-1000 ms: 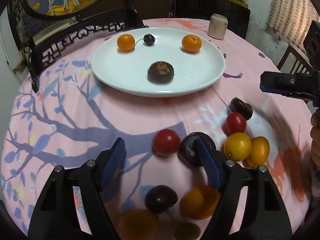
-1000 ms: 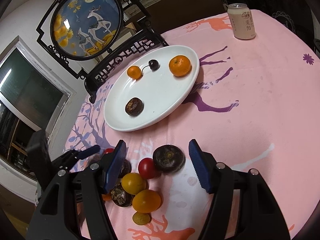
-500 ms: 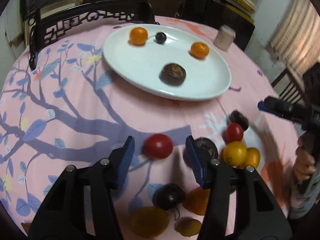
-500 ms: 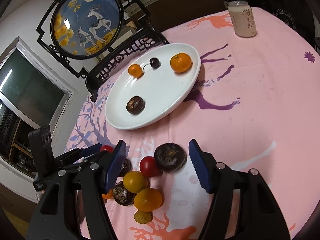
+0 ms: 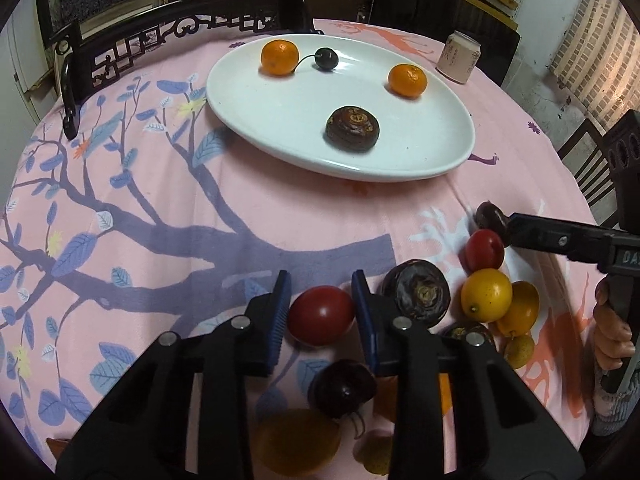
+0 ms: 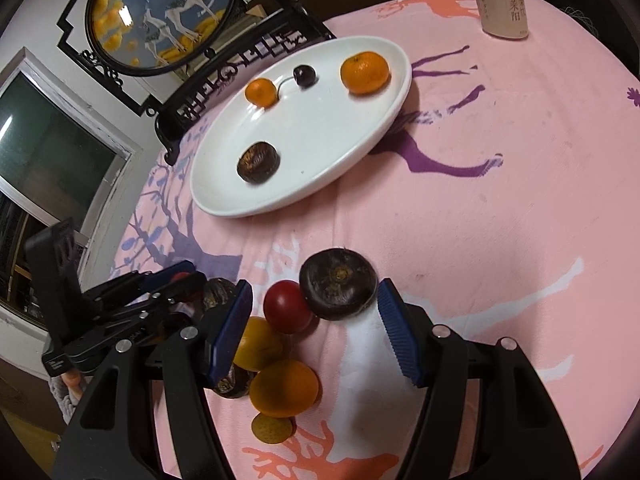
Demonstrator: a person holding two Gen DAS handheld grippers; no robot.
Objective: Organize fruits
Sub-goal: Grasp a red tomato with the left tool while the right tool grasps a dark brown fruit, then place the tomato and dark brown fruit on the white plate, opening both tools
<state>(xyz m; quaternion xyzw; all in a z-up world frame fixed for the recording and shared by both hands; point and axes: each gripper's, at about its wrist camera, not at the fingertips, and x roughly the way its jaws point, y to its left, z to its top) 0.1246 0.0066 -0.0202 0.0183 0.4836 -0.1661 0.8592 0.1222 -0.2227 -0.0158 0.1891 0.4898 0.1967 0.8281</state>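
A white plate (image 5: pixel 280 140) holds two tangerines, a cherry (image 5: pixel 326 58) and a dark round fruit (image 5: pixel 352 129). My left gripper (image 5: pixel 320 312) has its blue pads against both sides of a red tomato (image 5: pixel 320 315) on the pink cloth. Beside it lie a dark fruit (image 5: pixel 416 289), a second red tomato (image 5: pixel 484 249) and yellow fruits (image 5: pixel 486 295). My right gripper (image 6: pixel 316 328) is open over a dark fruit (image 6: pixel 338 285) and a red tomato (image 6: pixel 286 307), touching neither. It shows at the right of the left wrist view (image 5: pixel 560 236).
A drink can (image 6: pixel 502 2) stands at the far side of the round table. A carved dark wooden stand with a round picture (image 6: pixel 160 12) stands behind the plate (image 6: pixel 320 128). More fruits lie under my left gripper near the table's front edge (image 5: pixel 344 388).
My left gripper has moved forward and left and closed from wide open onto the red tomato. My right gripper has moved closer to the dark fruit and stayed open.
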